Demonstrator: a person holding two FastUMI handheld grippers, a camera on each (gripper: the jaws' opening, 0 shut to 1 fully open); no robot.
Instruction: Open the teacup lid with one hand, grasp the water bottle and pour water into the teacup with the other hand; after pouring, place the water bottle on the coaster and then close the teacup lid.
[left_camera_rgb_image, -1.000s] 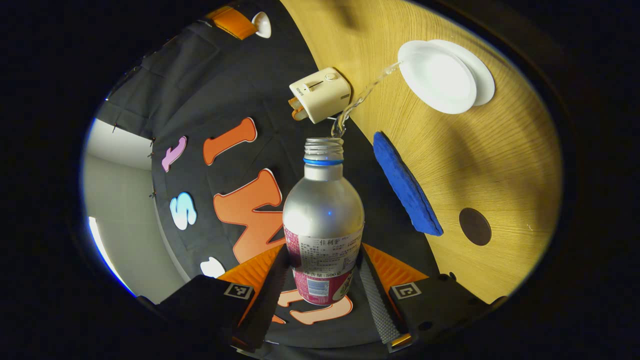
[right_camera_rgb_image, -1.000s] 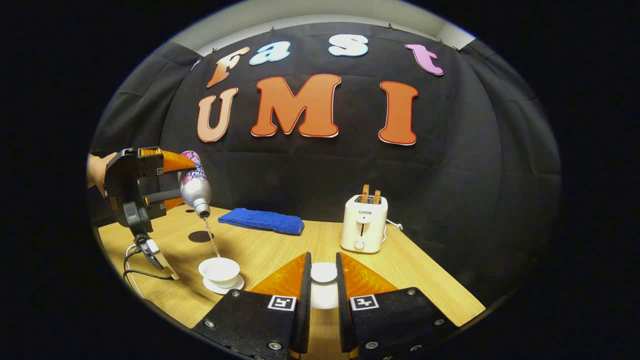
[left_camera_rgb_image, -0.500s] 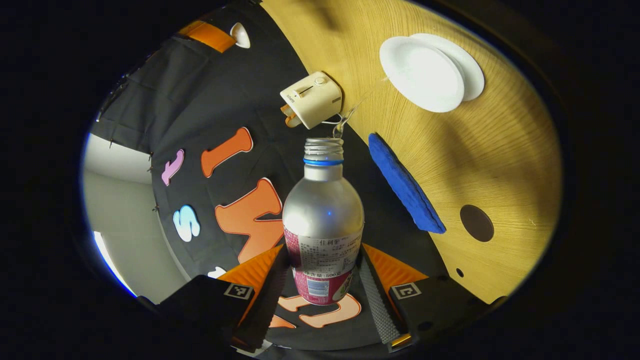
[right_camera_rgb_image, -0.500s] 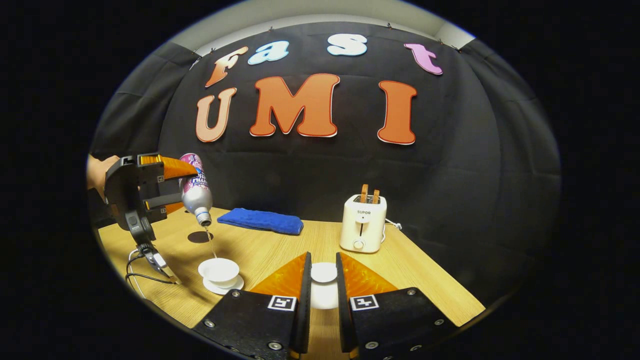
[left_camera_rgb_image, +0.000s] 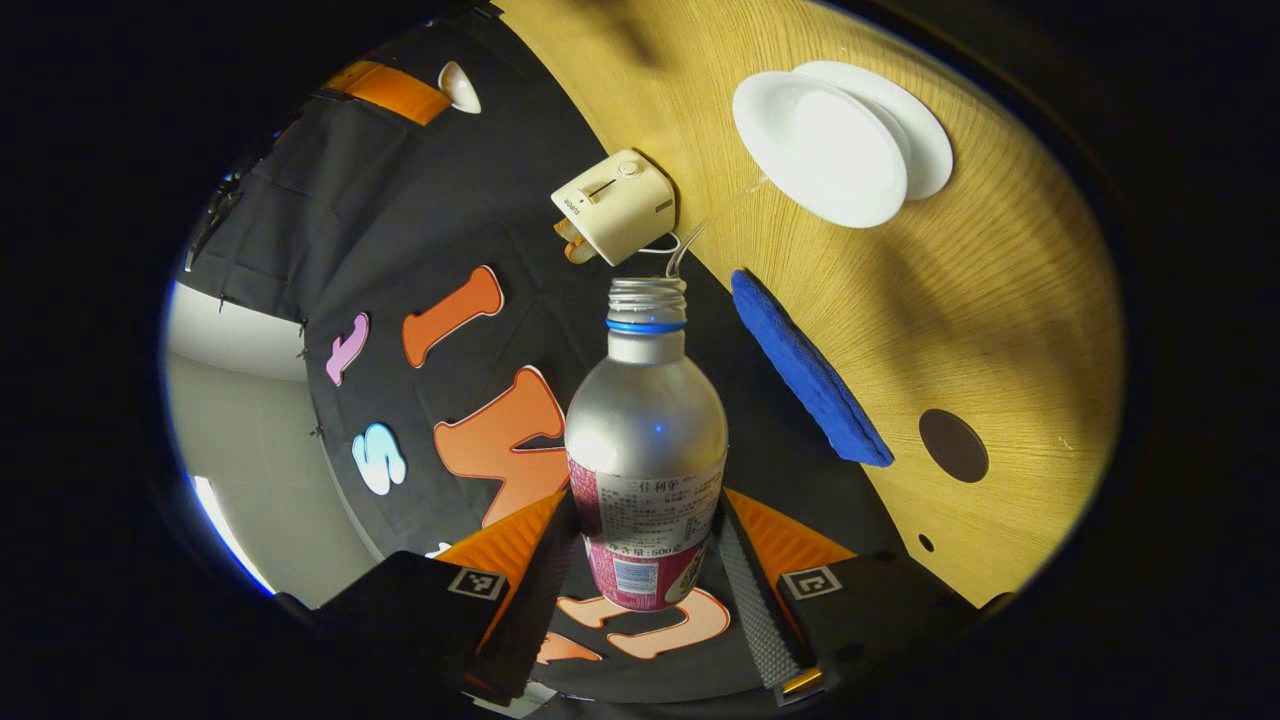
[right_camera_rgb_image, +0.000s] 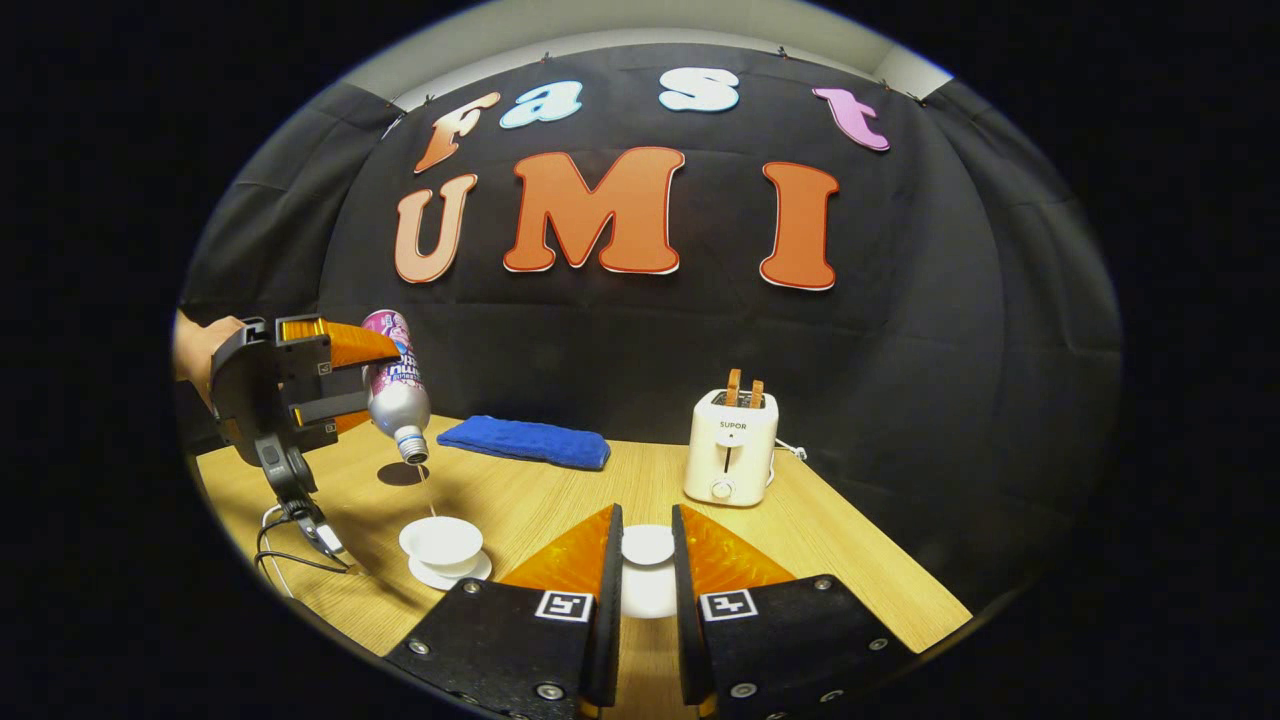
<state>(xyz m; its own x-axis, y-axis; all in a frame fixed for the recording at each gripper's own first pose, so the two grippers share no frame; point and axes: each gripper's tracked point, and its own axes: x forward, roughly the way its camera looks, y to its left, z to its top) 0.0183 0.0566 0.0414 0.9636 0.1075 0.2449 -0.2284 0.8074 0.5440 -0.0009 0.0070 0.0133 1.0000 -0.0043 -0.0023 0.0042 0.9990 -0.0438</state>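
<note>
Above the teacup (right_camera_rgb_image: 440, 541), which is sitting open on its saucer (right_camera_rgb_image: 455, 573) near the table's (right_camera_rgb_image: 840, 560) left front, the water bottle (right_camera_rgb_image: 395, 385) is hanging tilted neck-down, and a thin stream of water (left_camera_rgb_image: 700, 230) is falling from its mouth toward the cup. The left gripper (left_camera_rgb_image: 648, 560) is pinching the bottle's labelled lower body between both fingers. The right gripper (right_camera_rgb_image: 646, 590) is holding the white lid (right_camera_rgb_image: 648, 545) between its nearly closed fingers, off to the right of the cup. So the lid is off and pouring is under way, seemingly tapering. Left to do: righting the bottle, setting it on the dark round coaster (left_camera_rgb_image: 953, 446) beside the blue cloth (left_camera_rgb_image: 805, 370), then covering the cup. The toaster (right_camera_rgb_image: 730, 460) is standing well apart.
</note>
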